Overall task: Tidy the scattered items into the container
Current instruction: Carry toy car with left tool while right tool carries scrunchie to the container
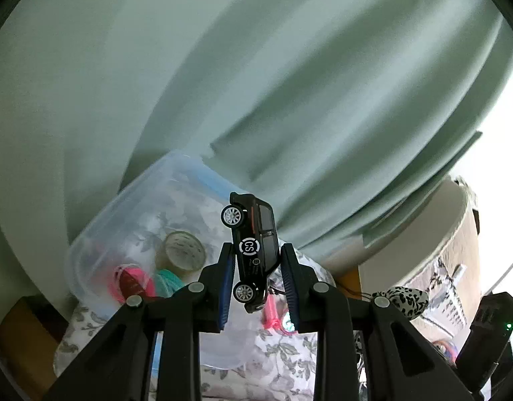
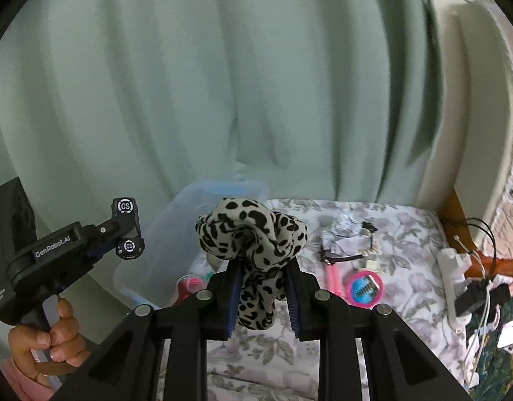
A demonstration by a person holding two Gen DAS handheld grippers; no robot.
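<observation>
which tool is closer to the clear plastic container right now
Left. The left tool, gripping the toy car, hangs right at the container. The right tool, gripping the leopard-print scrunchie, sits further off to its side.

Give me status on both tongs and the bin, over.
Left tongs shut on toy car. Right tongs shut on leopard scrunchie. Clear bin ahead, open, tape roll already inside. Nothing blocking.

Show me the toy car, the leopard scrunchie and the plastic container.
toy car (image 1: 254, 250), left wrist view, on its side door.
leopard scrunchie (image 2: 249, 230), right wrist view, on its upper folds.
plastic container (image 1: 99, 234), left wrist view, on its near wall.
</observation>
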